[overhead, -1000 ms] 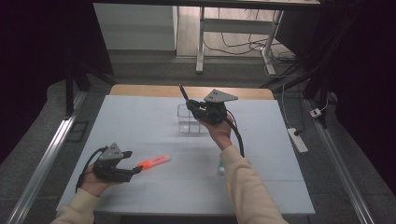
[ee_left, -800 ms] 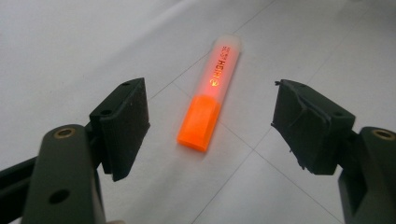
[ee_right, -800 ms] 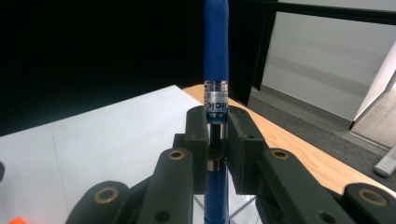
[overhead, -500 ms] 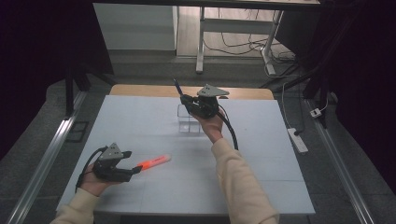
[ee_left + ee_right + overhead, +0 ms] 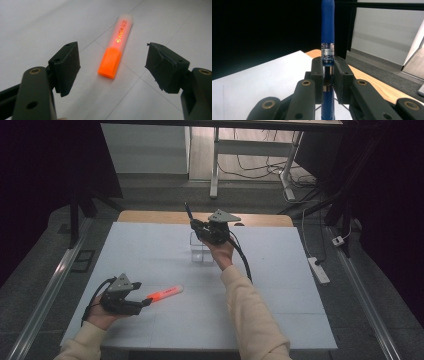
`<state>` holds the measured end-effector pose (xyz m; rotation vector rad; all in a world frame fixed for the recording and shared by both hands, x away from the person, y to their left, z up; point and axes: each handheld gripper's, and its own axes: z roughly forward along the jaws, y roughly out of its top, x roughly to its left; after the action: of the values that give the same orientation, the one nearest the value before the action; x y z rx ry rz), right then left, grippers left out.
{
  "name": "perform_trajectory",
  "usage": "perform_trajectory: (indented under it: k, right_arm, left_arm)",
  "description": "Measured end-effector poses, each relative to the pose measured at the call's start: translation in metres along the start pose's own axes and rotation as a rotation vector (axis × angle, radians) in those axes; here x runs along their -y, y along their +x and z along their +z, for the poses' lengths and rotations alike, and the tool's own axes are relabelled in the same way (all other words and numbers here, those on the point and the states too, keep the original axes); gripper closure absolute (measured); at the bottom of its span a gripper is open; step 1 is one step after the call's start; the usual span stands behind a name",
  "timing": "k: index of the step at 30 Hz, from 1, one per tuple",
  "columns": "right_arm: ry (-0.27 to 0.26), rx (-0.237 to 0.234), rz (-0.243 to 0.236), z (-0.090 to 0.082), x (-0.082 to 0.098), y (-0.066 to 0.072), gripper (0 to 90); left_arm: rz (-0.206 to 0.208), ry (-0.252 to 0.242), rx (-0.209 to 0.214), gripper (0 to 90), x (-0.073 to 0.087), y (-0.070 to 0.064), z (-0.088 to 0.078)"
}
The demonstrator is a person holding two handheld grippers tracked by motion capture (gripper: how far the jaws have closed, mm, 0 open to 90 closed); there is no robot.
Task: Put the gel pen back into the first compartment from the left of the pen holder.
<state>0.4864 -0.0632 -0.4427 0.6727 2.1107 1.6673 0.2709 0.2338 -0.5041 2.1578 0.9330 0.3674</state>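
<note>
The blue pen's (image 5: 327,30) lower end is cut off.

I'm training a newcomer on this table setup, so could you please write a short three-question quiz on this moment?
1. True or false: the left gripper is clamped on the orange highlighter.
2. What does the right gripper hold? A) a blue pen B) a spoon C) nothing
3. In the high view, which thing stands on the white table just below the right gripper?

Key
1. False: its jaws stand open, one on each side of the highlighter, which lies flat on the table, untouched.
2. A: the blue pen is pinched between the pads and sticks out beyond them.
3. The clear container.
</note>
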Motion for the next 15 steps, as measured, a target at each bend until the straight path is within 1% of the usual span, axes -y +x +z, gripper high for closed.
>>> perform_trajectory:
  k: [5,6,8,10,12,15]
  right_arm:
    - [-0.004,-0.002,0.008,0.0046,0.0038,-0.0009,78.1]
    - [0.001,0.003,0.005,0.0052,0.0046,-0.0010,75.3]
    - [0.006,0.047,0.001,0.0055,0.0054,-0.0004,56.6]
    - [0.018,0.047,0.021,0.0039,0.0063,-0.0017,53.7]
    - [0.031,0.050,0.017,0.0017,0.0066,-0.0023,51.2]
    - [0.037,0.041,0.027,-0.0031,0.0063,-0.0035,50.3]
  left_arm:
    - [-0.001,0.002,-0.001,27.1,0.0004,0.0010,0.0002]
    - [-0.003,0.002,-0.001,27.1,0.0006,0.0013,0.0002]
    - [-0.004,0.003,-0.001,27.1,0.0009,0.0017,0.0003]
    - [-0.004,0.004,-0.002,27.1,0.0009,0.0016,0.0005]
    - [-0.001,0.004,-0.002,27.1,0.0007,0.0013,0.0006]
    - [0.001,0.005,-0.002,27.1,0.0005,0.0010,0.0006]
